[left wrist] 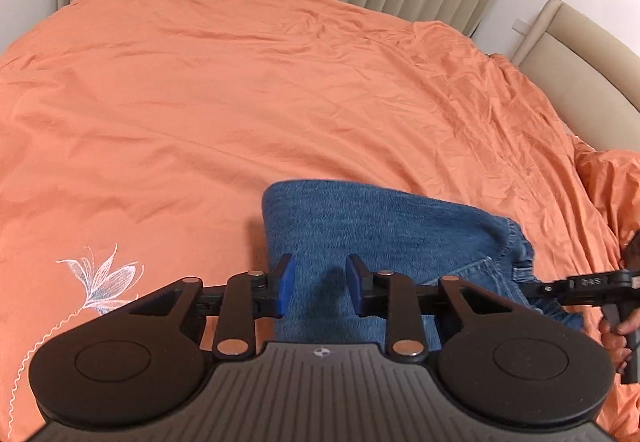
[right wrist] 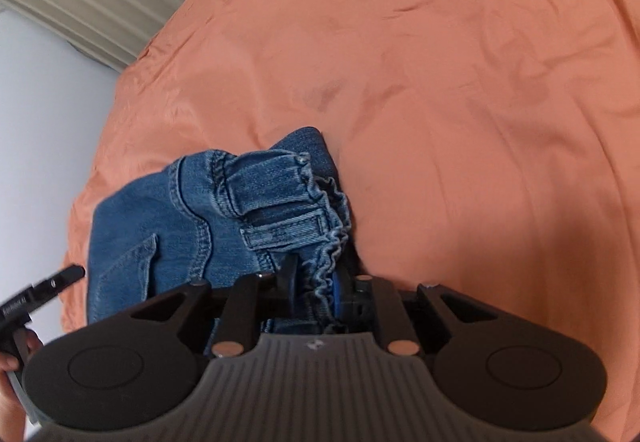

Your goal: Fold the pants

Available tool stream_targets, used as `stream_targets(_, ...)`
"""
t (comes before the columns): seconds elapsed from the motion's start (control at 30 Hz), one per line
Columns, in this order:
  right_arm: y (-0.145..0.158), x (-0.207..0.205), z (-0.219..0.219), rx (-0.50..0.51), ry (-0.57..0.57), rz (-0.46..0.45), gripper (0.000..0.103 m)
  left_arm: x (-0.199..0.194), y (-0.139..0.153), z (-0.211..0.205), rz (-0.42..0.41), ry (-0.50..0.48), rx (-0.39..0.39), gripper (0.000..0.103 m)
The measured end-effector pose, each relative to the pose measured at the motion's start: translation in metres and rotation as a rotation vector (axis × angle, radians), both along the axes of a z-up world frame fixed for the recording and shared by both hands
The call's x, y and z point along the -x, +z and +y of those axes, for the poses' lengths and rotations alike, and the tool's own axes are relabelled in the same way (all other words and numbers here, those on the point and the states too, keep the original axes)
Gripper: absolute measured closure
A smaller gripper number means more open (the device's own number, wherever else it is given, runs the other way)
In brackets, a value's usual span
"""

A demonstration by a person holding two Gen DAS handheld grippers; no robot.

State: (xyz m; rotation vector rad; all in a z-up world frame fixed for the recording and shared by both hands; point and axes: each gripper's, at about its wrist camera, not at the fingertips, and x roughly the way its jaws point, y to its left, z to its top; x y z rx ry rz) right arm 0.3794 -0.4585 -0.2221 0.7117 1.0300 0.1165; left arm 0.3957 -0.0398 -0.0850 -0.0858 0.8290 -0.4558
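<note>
Right tongs (right wrist: 316,282): you pinch the pants (right wrist: 208,218) waistband.
Left tongs (left wrist: 320,282): released above denim.
Risk: thin grip; elastic slips, fold collapses.

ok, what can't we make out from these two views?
- Jeans: near part hidden behind the left gripper body, left wrist view; fold state unclear.
- Right gripper: fingers mostly buried in the elastic waistband, right wrist view; pads barely show.
- Bed cover: blurred, right wrist view.
- Person's hands: cut off at frame edges, both views.
</note>
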Motion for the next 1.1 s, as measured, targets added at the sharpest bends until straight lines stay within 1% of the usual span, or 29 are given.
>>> stream_targets(0.03,0.003,-0.002,0.004,0.017,0.009,-0.006,0.085,-0.001,0.0,0.0,-0.008,0.003,0.001,0.073)
stream_targets(0.07,0.009,-0.002,0.007,0.04,0.017,-0.014,0.069,-0.001,0.002,0.001,-0.017,0.011,0.001,0.073)
stream_targets(0.1,0.017,-0.002,0.01,0.08,0.026,-0.019,0.061,-0.002,0.004,0.001,-0.026,0.019,-0.005,0.073)
stream_targets(0.17,0.037,0.001,0.008,0.151,0.061,-0.059,0.062,-0.005,0.008,-0.001,-0.046,0.017,-0.032,0.076)
stream_targets(0.2,0.049,0.001,0.008,0.185,0.063,-0.083,0.063,-0.006,0.01,-0.003,-0.058,0.017,-0.048,0.079)
stream_targets(0.23,0.062,0.001,0.011,0.218,0.067,-0.11,0.067,-0.008,0.011,-0.004,-0.062,0.019,-0.059,0.08)
stream_targets(0.3,0.083,-0.003,0.025,0.267,0.097,-0.177,0.085,-0.013,0.011,-0.008,-0.062,0.015,-0.065,0.081)
stream_targets(0.37,0.094,-0.014,0.043,0.334,0.138,-0.218,0.089,-0.017,0.007,-0.011,-0.058,0.036,-0.059,0.084)
stream_targets(0.4,0.093,-0.019,0.05,0.358,0.154,-0.221,0.09,-0.02,0.003,-0.013,-0.057,0.041,-0.057,0.084)
stream_targets(0.43,0.086,-0.034,0.06,0.38,0.159,-0.211,0.09,-0.023,-0.002,-0.014,-0.052,0.045,-0.064,0.085)
stream_targets(0.47,0.079,-0.041,0.064,0.412,0.16,-0.185,0.091,-0.028,-0.01,-0.015,-0.033,0.06,-0.077,0.088)
stream_targets(0.5,0.069,-0.05,0.068,0.441,0.156,-0.148,0.092,-0.034,-0.019,-0.015,-0.002,0.077,-0.085,0.095)
stream_targets(0.53,0.057,-0.052,0.067,0.466,0.148,-0.111,0.091,-0.039,-0.028,-0.015,0.025,0.083,-0.091,0.096)
stream_targets(0.6,0.039,-0.054,0.065,0.459,0.145,-0.085,0.092,-0.044,-0.045,-0.012,0.061,0.095,-0.108,0.1)
stream_targets(0.67,0.03,-0.053,0.061,0.453,0.133,-0.078,0.092,-0.045,-0.058,-0.009,0.089,0.093,-0.101,0.099)
stream_targets(0.73,0.025,-0.053,0.058,0.43,0.11,-0.064,0.092,-0.045,-0.063,-0.008,0.092,0.095,-0.103,0.098)
stream_targets(0.8,0.026,-0.052,0.058,0.429,0.111,-0.057,0.092,-0.045,-0.059,-0.007,0.095,0.107,-0.107,0.098)
stream_targets(0.9,0.032,-0.056,0.06,0.435,0.105,-0.045,0.092,-0.037,-0.041,-0.005,0.039,0.142,-0.188,0.098)
stream_targets(0.93,0.037,-0.053,0.06,0.441,0.099,-0.049,0.092,-0.031,-0.034,-0.002,0.023,0.148,-0.202,0.097)
stream_targets(0.97,0.046,-0.047,0.06,0.458,0.092,-0.056,0.09,-0.023,-0.027,0.003,0.015,0.146,-0.195,0.097)
stream_targets(1.03,0.061,-0.027,0.064,0.503,0.089,-0.092,0.09,-0.005,-0.015,0.012,0.008,0.103,-0.153,0.096)
stream_targets(1.1,0.073,-0.002,0.067,0.5,0.111,-0.134,0.09,0.021,-0.005,0.015,-0.007,0.062,-0.137,0.096)
